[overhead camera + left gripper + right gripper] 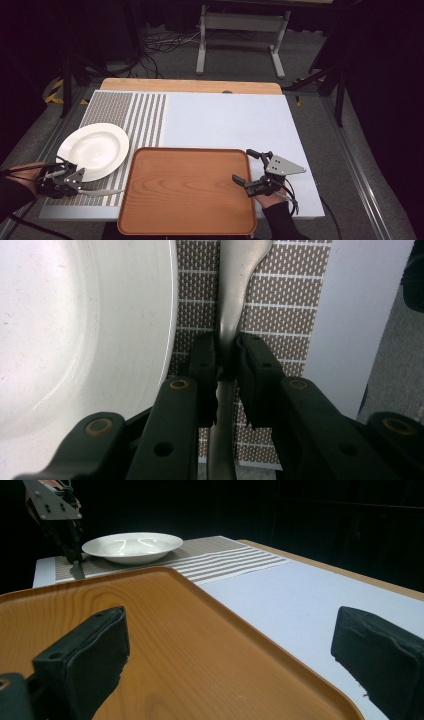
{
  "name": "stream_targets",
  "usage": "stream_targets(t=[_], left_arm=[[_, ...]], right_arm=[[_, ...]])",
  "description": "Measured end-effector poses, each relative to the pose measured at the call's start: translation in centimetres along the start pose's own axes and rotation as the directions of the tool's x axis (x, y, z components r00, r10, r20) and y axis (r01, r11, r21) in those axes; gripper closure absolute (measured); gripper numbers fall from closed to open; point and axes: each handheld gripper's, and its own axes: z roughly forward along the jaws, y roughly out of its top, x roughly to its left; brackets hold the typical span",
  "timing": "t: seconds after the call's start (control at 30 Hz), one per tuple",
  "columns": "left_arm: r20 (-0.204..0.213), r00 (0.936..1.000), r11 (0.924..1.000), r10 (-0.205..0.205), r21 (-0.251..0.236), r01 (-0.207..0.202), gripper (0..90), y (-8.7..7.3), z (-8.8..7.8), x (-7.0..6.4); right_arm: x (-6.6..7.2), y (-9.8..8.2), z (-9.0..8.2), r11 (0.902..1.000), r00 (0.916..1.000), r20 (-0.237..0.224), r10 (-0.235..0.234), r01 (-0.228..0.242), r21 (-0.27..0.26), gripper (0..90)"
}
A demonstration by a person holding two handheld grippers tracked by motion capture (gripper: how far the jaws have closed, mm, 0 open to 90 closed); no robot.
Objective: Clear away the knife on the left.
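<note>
Worktop [225, 120], pale grey board: carries a brown wooden tray [185, 190], rim standing between the wide-spread jaws of the right claw [252, 167]. White round ceramic plate [92, 150]: just beside the left claw [226, 352], on a brown woven mat [285, 295]. Slim silver metal utensil [235, 295]: handle pinched in the left claw's narrow jaws; likely light, stiff, slippery, best gripped mid-handle.

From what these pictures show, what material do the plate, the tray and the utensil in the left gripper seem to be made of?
Plate: probably glazed ceramic, white and glossy with bright reflections. Tray: wood or a wood-look laminate, brown grain lines, satin sheen. Utensil: likely metal, smooth grey with a soft shine; the left gripper is closed on its handle.
</note>
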Motion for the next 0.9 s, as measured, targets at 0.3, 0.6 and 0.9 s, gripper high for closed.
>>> stream_targets(t=[0.3,0.6,0.9], left_arm=[[-0.004,0.9996,0.9996,0.027,0.009,-0.027,80.3,0.09,-0.02,-0.09],[-0.007,0.9996,0.9996,0.027,-0.002,-0.027,80.4,-0.04,-0.03,-0.14],[0.004,1.0000,1.0000,0.000,-0.001,0.000,80.4,-0.41,-0.18,-0.18]], right_arm=[[0.03,0.00,-0.05,1.0000,1.0000,-0.007,0.003,-0.003,-0.005,2.5],[0.01,-0.01,-0.04,1.0000,0.9999,-0.008,0.007,-0.007,-0.006,2.5],[-0.05,0.01,-0.14,0.9998,0.9998,-0.010,0.015,-0.015,-0.014,2.5]])
